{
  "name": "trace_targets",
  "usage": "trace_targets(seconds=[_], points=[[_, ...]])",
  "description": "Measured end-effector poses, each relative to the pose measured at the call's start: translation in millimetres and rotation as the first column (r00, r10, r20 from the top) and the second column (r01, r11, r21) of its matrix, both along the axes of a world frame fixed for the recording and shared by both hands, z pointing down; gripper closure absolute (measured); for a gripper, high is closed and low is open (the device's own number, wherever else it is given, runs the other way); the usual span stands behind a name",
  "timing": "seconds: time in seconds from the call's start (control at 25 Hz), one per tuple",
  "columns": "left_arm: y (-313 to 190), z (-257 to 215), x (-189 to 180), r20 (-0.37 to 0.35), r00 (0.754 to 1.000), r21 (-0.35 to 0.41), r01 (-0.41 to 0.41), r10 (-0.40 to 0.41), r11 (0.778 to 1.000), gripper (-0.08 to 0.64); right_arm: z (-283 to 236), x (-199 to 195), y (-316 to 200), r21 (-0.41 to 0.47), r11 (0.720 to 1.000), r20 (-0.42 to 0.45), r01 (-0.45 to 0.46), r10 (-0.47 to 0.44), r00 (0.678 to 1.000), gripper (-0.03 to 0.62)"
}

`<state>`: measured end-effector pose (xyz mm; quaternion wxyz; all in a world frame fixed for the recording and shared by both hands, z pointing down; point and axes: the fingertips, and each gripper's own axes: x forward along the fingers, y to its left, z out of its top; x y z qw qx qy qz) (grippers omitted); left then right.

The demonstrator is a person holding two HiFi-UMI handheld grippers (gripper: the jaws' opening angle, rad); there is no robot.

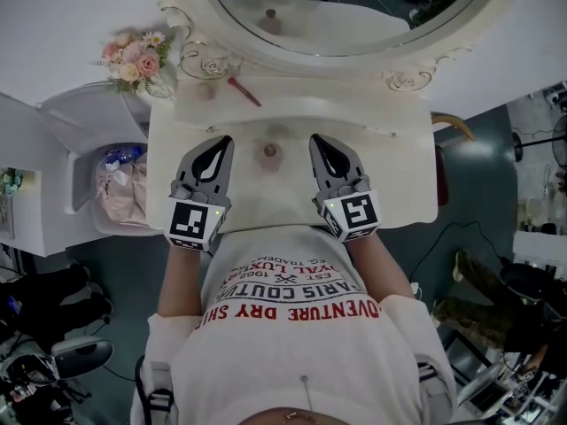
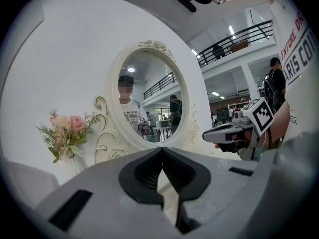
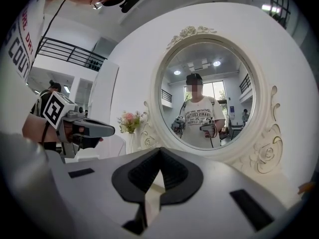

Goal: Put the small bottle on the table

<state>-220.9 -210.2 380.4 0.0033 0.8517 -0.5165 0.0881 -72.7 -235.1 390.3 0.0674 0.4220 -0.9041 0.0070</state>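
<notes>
Left gripper and right gripper — ribbed black jaws together, empty — either side of small round bottle.

- This is a staged dressing corner set up inside a large open hall. It looks more like a lab or studio than a home.
- In the head view, a cream dressing table with carved scrollwork carries an oval mirror at twelve o'clock. A vase of pink flowers stands at ten o'clock.
- In the left gripper view, at two o'clock, an upper gallery with a black railing runs under strip lights.
- A person stands at three o'clock there.
- Dark equipment lies on the floor at four and eight o'clock in the head view.
</notes>
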Motion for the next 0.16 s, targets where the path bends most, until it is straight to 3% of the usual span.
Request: trace_targets(seconds=[0.16], points=[[-3.7, 0.7, 0.1, -0.005, 1.000, 0.001, -0.009, 0.009, 1.000, 0.552, 2.9, -0.9, -4.1, -0.009, 1.000, 0.002, -0.007, 0.007, 1.000, 0.594]])
